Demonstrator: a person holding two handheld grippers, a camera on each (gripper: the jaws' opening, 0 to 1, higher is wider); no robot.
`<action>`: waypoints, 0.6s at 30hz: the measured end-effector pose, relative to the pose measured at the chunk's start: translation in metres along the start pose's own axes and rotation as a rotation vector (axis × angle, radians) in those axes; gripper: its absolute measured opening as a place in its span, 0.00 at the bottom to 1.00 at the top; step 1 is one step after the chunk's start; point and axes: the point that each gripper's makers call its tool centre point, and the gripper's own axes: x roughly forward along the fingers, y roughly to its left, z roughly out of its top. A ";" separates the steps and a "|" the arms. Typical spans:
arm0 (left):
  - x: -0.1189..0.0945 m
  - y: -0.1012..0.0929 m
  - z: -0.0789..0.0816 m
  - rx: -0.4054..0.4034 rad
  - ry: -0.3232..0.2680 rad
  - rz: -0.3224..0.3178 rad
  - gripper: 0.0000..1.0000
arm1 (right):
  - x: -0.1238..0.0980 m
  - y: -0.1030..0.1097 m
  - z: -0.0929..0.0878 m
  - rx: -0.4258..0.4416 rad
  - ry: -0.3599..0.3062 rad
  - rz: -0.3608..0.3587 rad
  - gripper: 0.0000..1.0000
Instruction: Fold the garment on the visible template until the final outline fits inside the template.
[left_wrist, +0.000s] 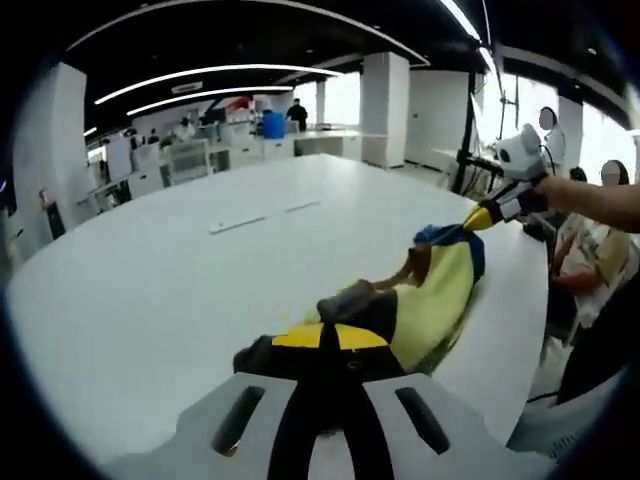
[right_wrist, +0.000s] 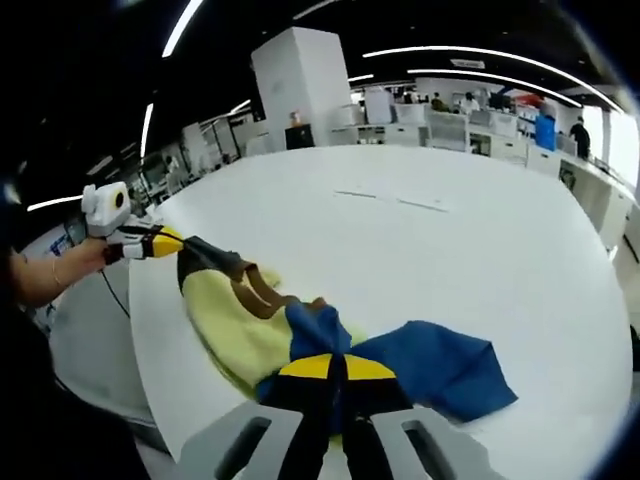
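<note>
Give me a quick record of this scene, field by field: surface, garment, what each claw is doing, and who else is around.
surface: white table, two thin marks on it
garment: yellow, blue and brown garment, bunched near the table edge, stretched between the two claws
left claw: shut on the dark end of the garment
right claw: shut on the blue end
template: cannot make one out on the table
people: seated person beside the table

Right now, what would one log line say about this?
left gripper: shut on garment | right gripper: shut on garment | garment: bunched, stretched between both over table | fold: not done
</note>
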 end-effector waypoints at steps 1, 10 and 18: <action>-0.001 0.000 0.005 0.001 -0.010 0.003 0.00 | -0.002 0.000 0.005 -0.012 -0.009 -0.001 0.00; 0.000 0.016 0.061 0.031 -0.129 0.052 0.00 | -0.014 -0.009 0.047 -0.057 -0.072 -0.049 0.00; 0.013 0.034 0.098 0.030 -0.186 0.088 0.00 | -0.011 -0.031 0.082 -0.054 -0.139 -0.109 0.00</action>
